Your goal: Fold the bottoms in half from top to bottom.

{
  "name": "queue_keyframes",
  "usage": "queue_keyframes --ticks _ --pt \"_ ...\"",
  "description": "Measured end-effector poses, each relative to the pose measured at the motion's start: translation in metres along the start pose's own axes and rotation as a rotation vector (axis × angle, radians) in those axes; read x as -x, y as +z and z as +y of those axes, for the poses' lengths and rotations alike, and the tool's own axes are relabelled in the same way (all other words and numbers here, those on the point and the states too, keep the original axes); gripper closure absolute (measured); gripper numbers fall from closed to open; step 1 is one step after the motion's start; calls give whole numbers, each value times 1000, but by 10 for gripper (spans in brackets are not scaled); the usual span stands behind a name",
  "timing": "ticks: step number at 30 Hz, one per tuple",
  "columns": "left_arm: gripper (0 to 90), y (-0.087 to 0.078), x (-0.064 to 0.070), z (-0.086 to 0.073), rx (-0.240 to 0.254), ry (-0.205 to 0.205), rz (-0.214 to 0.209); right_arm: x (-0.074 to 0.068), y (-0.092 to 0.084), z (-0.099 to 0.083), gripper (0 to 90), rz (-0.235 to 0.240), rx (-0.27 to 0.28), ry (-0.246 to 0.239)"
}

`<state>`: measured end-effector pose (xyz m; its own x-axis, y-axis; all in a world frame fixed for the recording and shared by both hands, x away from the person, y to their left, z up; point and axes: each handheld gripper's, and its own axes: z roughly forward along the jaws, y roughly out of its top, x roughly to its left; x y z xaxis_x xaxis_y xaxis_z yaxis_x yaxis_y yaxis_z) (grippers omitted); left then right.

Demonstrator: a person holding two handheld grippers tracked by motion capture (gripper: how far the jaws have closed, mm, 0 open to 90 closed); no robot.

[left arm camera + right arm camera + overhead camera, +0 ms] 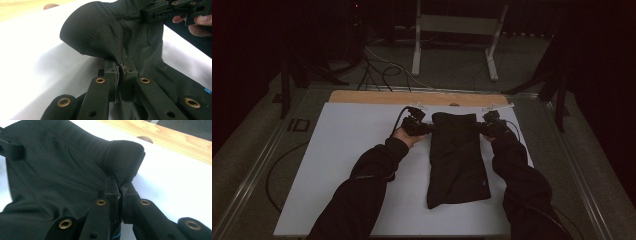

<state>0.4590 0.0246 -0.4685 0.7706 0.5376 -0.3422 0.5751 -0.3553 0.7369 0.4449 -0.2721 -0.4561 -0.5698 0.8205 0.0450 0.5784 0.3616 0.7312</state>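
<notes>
A folded black garment (458, 160) lies lengthwise on the white table top (352, 160), with a small blue tag near its front right corner. My left gripper (427, 128) is shut on the garment's far left edge, and my right gripper (479, 129) is shut on the far right edge. In the left gripper view the black cloth (100, 35) bunches up out of the pinched jaws of the left gripper (121, 68); the other gripper (175, 10) holds the far side. In the right gripper view the right gripper (119, 187) pinches a rounded fold of the cloth (62, 175).
A bare wooden strip (382, 97) runs along the table's far edge. Cables (382, 70) and a white metal stand (457, 30) sit on the floor beyond. A metal rail (257, 165) lines the table's left side, another the right.
</notes>
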Motion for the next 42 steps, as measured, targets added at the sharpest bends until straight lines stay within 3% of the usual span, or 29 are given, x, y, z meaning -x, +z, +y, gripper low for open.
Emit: queue_keyframes --ticks 22,35,42 --pt "862 -21 32 -15 -11 61 -67 -24 -35 -21 866 26 41 -40" --pt "862 -24 46 -25 -23 76 -96 -30 -43 -35 866 38 52 -44" --pt "862 -24 56 -34 -29 90 -95 -38 -48 -43 865 26 40 -76"
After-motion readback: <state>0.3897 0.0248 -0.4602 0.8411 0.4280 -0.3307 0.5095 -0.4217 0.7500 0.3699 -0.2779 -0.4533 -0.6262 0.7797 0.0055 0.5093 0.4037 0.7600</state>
